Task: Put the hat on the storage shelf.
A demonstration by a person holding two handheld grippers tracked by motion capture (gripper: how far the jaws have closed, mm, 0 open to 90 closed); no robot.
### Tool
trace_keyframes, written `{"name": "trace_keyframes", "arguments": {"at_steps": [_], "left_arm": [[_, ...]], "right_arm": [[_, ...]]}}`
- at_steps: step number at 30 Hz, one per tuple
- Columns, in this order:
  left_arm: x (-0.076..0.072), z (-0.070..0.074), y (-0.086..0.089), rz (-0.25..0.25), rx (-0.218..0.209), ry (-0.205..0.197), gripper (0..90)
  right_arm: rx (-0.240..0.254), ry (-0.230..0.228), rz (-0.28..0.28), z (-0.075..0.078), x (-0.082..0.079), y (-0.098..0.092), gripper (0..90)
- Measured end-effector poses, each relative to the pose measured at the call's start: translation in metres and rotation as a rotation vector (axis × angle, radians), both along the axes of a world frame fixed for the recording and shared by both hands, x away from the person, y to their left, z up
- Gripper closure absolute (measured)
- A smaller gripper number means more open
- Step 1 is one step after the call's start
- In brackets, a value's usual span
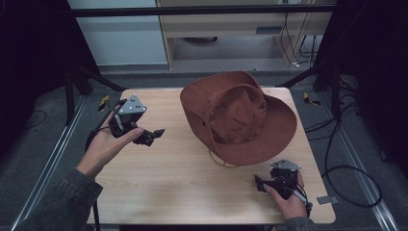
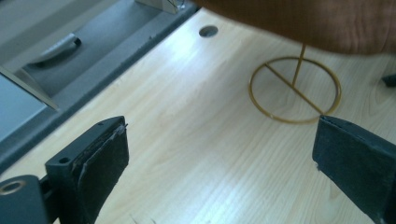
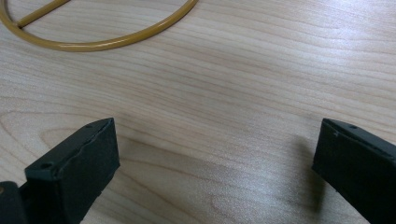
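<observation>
Rust-brown soft fabric brimmed hat (image 1: 239,117) is propped on thin yellow wire stand (image 2: 295,89), mid-table.
Left gripper (image 1: 155,134) & right gripper (image 1: 260,183) are held wide open, nothing gripped. Hat is judged light, floppy; brim edge should be pinched.

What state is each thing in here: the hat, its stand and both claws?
Hat: perched tilted on its stand, untouched.
Stand: gold wire, ring base flat on the table, upright rod running up under the hat.
Left claw: open, empty, pointing toward the hat.
Right claw: open, empty, low over the table.
</observation>
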State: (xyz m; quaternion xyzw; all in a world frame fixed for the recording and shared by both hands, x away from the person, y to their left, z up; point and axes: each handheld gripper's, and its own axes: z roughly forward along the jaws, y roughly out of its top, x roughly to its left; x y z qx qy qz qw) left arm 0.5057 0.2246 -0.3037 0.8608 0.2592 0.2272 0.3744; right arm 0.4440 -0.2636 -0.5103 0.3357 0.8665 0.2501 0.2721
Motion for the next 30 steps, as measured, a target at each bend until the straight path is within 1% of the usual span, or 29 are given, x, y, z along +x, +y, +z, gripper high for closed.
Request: {"name": "trace_keyframes", "arguments": {"at_steps": [1,4,5,6,7,8,9,10,11,12,15,16,17,18,19,23,25,28,29,30], "left_arm": [[0.000,0.000,0.000,0.000,0.000,0.000,3.4],[-0.002,-0.014,0.001,-0.004,-0.004,0.017,3.5],[-0.003,-0.019,0.002,-0.005,0.000,0.022,3.5],[-0.004,-0.030,0.002,-0.004,0.005,0.033,3.6],[-0.004,-0.030,0.002,-0.004,0.005,0.033,3.7],[-0.005,-0.035,0.002,-0.007,0.003,0.044,3.7],[-0.006,-0.044,0.002,-0.009,0.014,0.056,3.7],[-0.006,-0.044,0.002,-0.009,0.014,0.056,3.9],[-0.008,-0.052,0.003,-0.016,0.016,0.069,3.9],[-0.008,-0.052,0.003,-0.016,0.016,0.069,3.9],[-0.012,-0.065,0.006,-0.011,0.004,0.085,4.1],[-0.013,-0.069,0.006,-0.014,0.008,0.089,4.1],[-0.015,-0.077,0.007,-0.012,0.018,0.093,4.1],[-0.015,-0.077,0.007,-0.012,0.018,0.093,4.2],[-0.016,-0.082,0.008,-0.015,0.023,0.100,4.2],[-0.019,-0.099,0.012,-0.008,0.025,0.122,4.2],[-0.020,-0.107,0.016,0.001,0.012,0.141,4.2],[-0.022,-0.120,0.020,0.012,0.012,0.162,4.2],[-0.023,-0.129,0.024,0.021,0.013,0.178,4.2],[-0.023,-0.129,0.024,0.021,0.013,0.178,4.2]], "right_arm": [[0.000,0.000,0.000,0.000,0.000,0.000,0.5],[0.000,0.001,0.000,0.000,0.000,0.000,0.4],[0.000,0.001,0.000,0.000,0.000,0.000,0.4],[0.000,0.001,0.000,0.000,0.000,0.000,0.4],[0.000,0.001,0.000,0.000,0.000,0.000,0.4],[0.000,0.000,0.000,0.000,0.000,0.000,0.4],[0.000,0.001,0.000,0.000,0.000,0.000,0.4],[0.000,0.001,0.000,0.000,0.000,0.000,0.4],[0.000,0.000,0.000,0.000,0.000,0.000,0.5],[0.000,0.000,0.000,0.000,0.000,0.000,0.5],[0.000,0.000,-0.001,0.000,0.000,0.000,0.4],[0.000,0.000,0.000,0.000,0.000,0.000,0.5],[0.000,0.000,0.000,0.000,0.000,0.000,0.5],[0.000,0.000,0.000,0.000,0.000,0.000,0.5],[0.000,0.000,0.000,0.000,0.000,0.000,0.5],[0.000,-0.001,0.002,0.000,0.000,0.000,0.5],[0.000,0.000,0.000,0.000,0.000,0.000,0.5],[0.000,-0.001,0.002,0.000,0.000,0.000,0.4],[0.000,0.001,0.000,0.000,0.000,0.000,0.4],[0.000,0.001,0.000,0.000,0.000,0.000,0.4]]}}
